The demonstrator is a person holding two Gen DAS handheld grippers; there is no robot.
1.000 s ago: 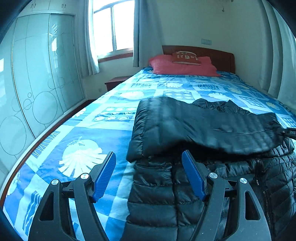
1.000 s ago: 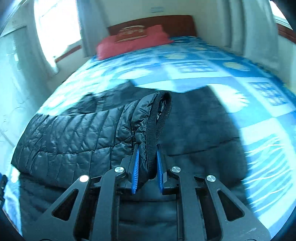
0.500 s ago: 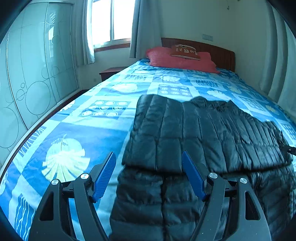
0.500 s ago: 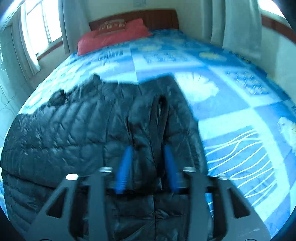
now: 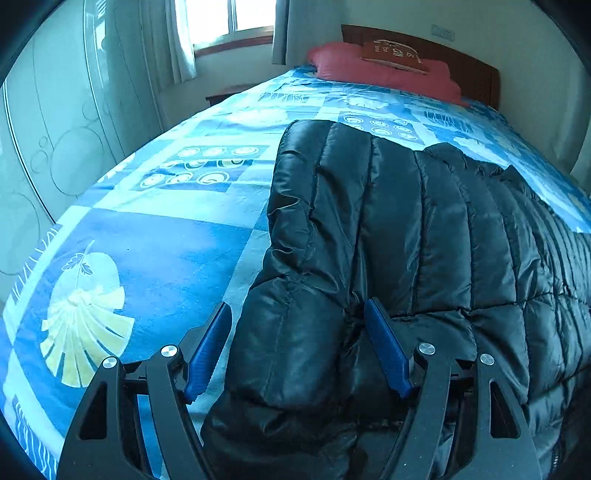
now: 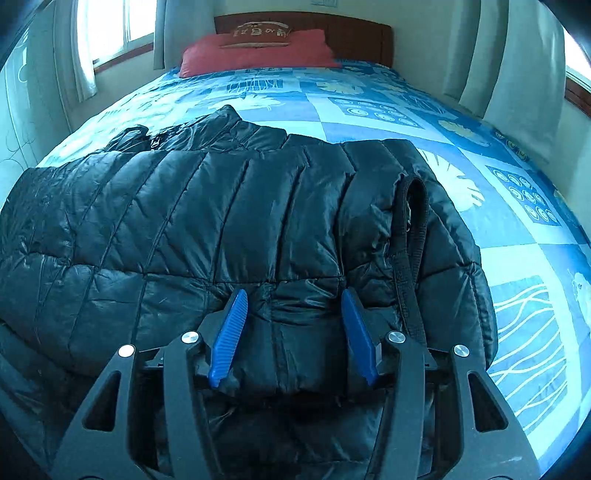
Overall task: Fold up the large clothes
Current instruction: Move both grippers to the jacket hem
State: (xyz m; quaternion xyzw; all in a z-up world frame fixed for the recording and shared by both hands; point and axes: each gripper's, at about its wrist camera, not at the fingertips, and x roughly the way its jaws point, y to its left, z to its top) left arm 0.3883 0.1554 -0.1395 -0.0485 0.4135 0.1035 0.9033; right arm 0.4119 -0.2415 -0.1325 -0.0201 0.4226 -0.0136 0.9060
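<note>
A black quilted puffer jacket (image 5: 406, 221) lies folded across the blue patterned bedspread (image 5: 166, 258). My left gripper (image 5: 297, 304) is open and low over the jacket's near left corner. That puffy fold sits between its blue fingers, and a strip of bedspread shows beside the left one. In the right wrist view the jacket (image 6: 221, 221) fills the foreground. My right gripper (image 6: 294, 291) stands open over the near fold, with fabric bulging between its fingers. The ribbed sleeve cuff (image 6: 413, 206) lies loose on the jacket, just right of the right finger.
A red pillow (image 6: 258, 51) with a small brown cushion lies against the wooden headboard (image 6: 351, 33) at the far end. Frosted wardrobe doors (image 5: 55, 129) and a bedside table (image 5: 225, 92) line the left side. Curtains (image 6: 517, 66) hang on the right.
The right gripper held the sleeve cuff raised, laid it on the jacket and opened off it. The left gripper dropped forward until the jacket's left corner came between its fingers.
</note>
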